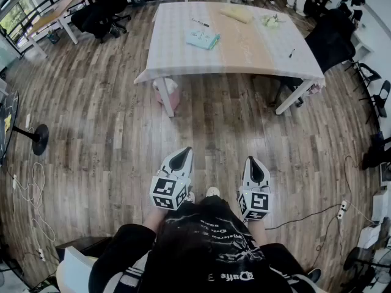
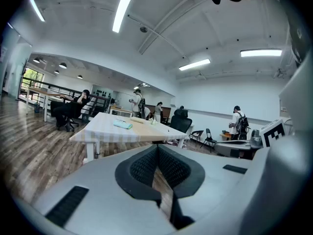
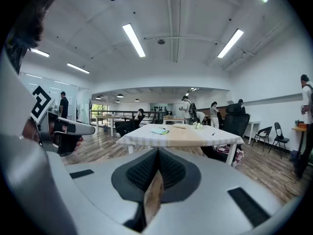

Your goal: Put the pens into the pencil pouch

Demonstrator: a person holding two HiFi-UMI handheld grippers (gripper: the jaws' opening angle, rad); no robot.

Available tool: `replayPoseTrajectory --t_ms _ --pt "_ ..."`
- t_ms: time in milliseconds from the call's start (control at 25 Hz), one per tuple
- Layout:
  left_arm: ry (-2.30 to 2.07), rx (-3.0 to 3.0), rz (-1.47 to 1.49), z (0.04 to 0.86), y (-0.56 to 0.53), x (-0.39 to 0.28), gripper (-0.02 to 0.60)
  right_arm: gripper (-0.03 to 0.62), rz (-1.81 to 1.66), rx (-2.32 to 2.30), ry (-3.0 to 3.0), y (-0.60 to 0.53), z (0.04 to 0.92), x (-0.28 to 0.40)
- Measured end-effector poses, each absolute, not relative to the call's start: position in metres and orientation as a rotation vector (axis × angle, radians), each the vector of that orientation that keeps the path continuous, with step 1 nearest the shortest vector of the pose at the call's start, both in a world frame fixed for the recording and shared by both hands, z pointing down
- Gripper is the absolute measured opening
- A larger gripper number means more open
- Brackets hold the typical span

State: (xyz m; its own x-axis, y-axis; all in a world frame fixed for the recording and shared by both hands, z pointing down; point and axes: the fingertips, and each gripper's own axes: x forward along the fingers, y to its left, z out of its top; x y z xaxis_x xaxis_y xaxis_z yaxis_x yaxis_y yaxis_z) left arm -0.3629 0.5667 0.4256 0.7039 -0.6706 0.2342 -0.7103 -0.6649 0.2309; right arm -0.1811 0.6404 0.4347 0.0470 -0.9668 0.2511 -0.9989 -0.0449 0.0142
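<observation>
A white-and-tan table [image 1: 244, 47] stands well ahead of me across the wood floor. On it lie a teal pencil pouch [image 1: 202, 39], a dark pen [image 1: 200, 22] behind the pouch, and another pen [image 1: 291, 52] near the right edge. The pouch [image 2: 123, 125] also shows small in the left gripper view, and the pouch [image 3: 160, 130] in the right gripper view. My left gripper [image 1: 181, 157] and right gripper [image 1: 255, 166] are held side by side close to my body, far short of the table. Both are shut with nothing between the jaws.
A black office chair [image 1: 333, 38] stands at the table's right side and a pink bag [image 1: 168, 93] sits by its front left leg. A seated person [image 1: 101, 11] is at another table, far left. Cables and a round floor stand [image 1: 36, 136] lie left; folding chairs [image 1: 376, 90] stand right.
</observation>
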Motion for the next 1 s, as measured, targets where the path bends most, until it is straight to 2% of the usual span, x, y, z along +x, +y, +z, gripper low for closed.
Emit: replayPoseTrajectory --t_ms 680,880,1000 --pt "-1.034 2.616 0.198 0.435 0.565 -0.342 0.020 0.011 0.257 2.121 -2.068 0.635 0.442 -0.163" --pt "-1.015 2.613 0.190 0.438 0.566 -0.330 0.025 0.088 0.267 2.130 -2.098 0.634 0.443 -0.149" --pt "-0.996 2.619 0.183 0.437 0.564 -0.322 0.123 0.129 0.271 2.124 -2.101 0.633 0.442 -0.140"
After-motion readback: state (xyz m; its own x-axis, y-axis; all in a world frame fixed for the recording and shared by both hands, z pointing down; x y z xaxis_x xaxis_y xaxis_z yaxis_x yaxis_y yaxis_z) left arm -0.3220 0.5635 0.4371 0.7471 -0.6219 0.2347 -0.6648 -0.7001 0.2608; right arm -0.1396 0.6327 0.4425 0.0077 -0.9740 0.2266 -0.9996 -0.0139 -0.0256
